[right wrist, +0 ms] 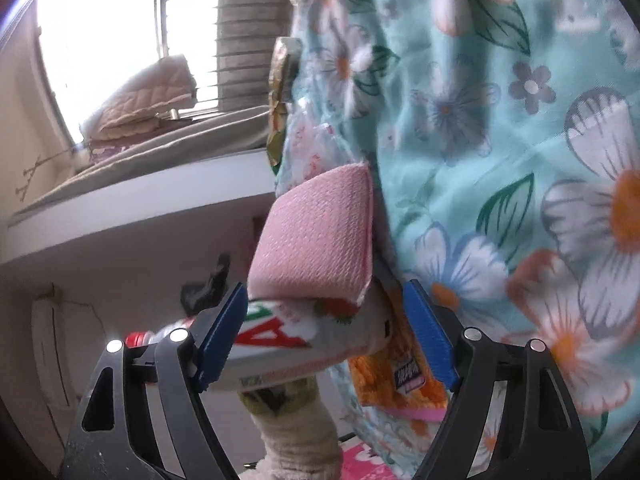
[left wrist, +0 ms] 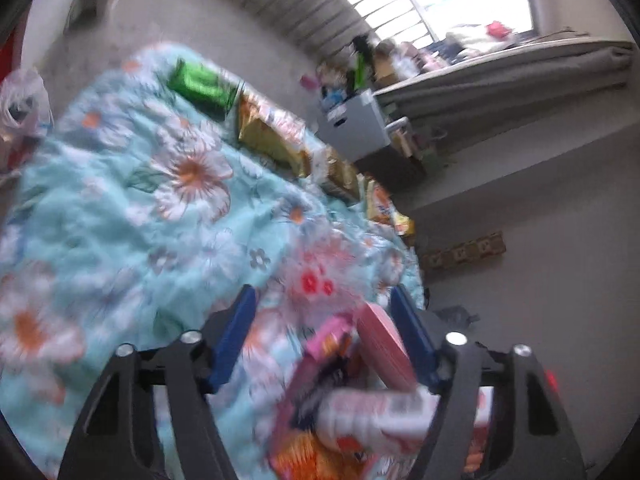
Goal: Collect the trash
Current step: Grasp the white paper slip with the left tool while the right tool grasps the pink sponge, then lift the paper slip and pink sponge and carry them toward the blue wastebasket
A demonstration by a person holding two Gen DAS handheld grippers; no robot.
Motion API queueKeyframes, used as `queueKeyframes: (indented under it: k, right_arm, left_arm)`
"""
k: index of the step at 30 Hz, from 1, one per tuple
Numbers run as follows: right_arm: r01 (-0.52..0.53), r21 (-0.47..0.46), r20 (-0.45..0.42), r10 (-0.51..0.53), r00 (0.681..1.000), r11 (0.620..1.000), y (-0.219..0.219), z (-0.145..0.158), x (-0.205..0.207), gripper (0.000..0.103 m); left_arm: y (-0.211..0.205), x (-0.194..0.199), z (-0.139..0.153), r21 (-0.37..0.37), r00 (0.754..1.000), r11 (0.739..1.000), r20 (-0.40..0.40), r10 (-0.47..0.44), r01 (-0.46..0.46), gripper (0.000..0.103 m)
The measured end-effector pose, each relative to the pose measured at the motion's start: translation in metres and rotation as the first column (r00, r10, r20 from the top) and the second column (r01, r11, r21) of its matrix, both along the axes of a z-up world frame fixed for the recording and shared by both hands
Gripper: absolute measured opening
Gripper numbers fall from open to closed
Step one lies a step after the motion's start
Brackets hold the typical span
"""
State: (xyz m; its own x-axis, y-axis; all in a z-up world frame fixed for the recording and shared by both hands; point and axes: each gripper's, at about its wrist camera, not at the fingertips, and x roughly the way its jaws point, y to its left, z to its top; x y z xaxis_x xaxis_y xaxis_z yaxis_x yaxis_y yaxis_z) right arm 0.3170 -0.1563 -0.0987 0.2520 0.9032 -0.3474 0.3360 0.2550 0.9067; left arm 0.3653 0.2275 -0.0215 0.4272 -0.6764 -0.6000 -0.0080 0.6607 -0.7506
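Note:
A turquoise floral bedspread (left wrist: 160, 208) carries trash along its far edge: a green packet (left wrist: 198, 84), gold snack wrappers (left wrist: 276, 136) and a yellow wrapper (left wrist: 384, 204). My left gripper (left wrist: 322, 304) is open above the bed's near edge; a pink pad (left wrist: 384, 344), a white plastic bottle (left wrist: 380, 412) and a pink-orange snack bag (left wrist: 320, 360) lie between and below its blue fingers. My right gripper (right wrist: 328, 304) is open around the same pink pad (right wrist: 316, 236) and the white bottle with a red cap (right wrist: 304, 340). An orange snack bag (right wrist: 380, 376) lies beside them.
A white plastic bag (left wrist: 20, 100) sits at the bed's far left. A white box (left wrist: 356, 124) with clutter stands beyond the bed under a window ledge (left wrist: 500, 76). A folded beige quilt (right wrist: 144, 100) lies on the ledge. A power strip (left wrist: 464, 254) lies on the floor.

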Motion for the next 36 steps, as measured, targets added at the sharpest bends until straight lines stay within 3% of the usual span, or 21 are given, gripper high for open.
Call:
queueKeyframes:
  k: [5, 9, 15, 17, 20, 23, 32, 36]
  right_arm:
    - [0.001, 0.053, -0.034, 0.001, 0.999, 0.999, 0.0, -0.01, 0.008, 0.07]
    - [-0.004, 0.089, -0.042, 0.008, 0.999, 0.996, 0.003, -0.014, 0.017, 0.068]
    - [-0.019, 0.129, -0.05, 0.026, 0.998, 0.991, 0.007, -0.019, 0.029, 0.064]
    - [-0.027, 0.136, -0.05, 0.034, 0.998, 0.99, 0.006, -0.021, 0.031, 0.061]
    - [-0.029, 0.142, -0.056, 0.037, 0.998, 0.99, 0.007, -0.023, 0.035, 0.056]
    - [-0.026, 0.143, -0.058, 0.035, 0.998, 0.989, 0.004, -0.025, 0.034, 0.049]
    - [-0.003, 0.137, -0.032, 0.007, 0.999, 0.991, -0.01, -0.025, 0.019, 0.035]
    - [0.02, 0.132, -0.014, -0.018, 1.0, 0.991, -0.016, -0.018, 0.014, 0.034]
  left_arm:
    - [-0.01, 0.028, -0.023, 0.016, 0.997, 1.0, -0.077, -0.022, 0.023, 0.05]
    - [-0.012, 0.041, -0.037, -0.024, 0.991, 0.999, -0.129, -0.043, 0.04, 0.048]
    - [-0.016, 0.047, -0.046, -0.059, 0.984, 0.995, -0.155, -0.084, 0.075, 0.036]
    - [-0.016, 0.048, -0.048, -0.053, 0.984, 0.995, -0.157, -0.089, 0.082, 0.028]
    - [-0.018, 0.05, -0.049, -0.051, 0.983, 0.995, -0.153, -0.098, 0.091, 0.016]
    - [-0.018, 0.05, -0.048, -0.052, 0.986, 0.994, -0.137, -0.099, 0.093, 0.01]
    - [-0.01, 0.044, -0.031, -0.065, 0.996, 0.997, -0.066, -0.056, 0.052, 0.005]
    - [-0.005, 0.037, -0.014, -0.064, 1.0, 0.998, -0.006, -0.022, 0.022, 0.005]
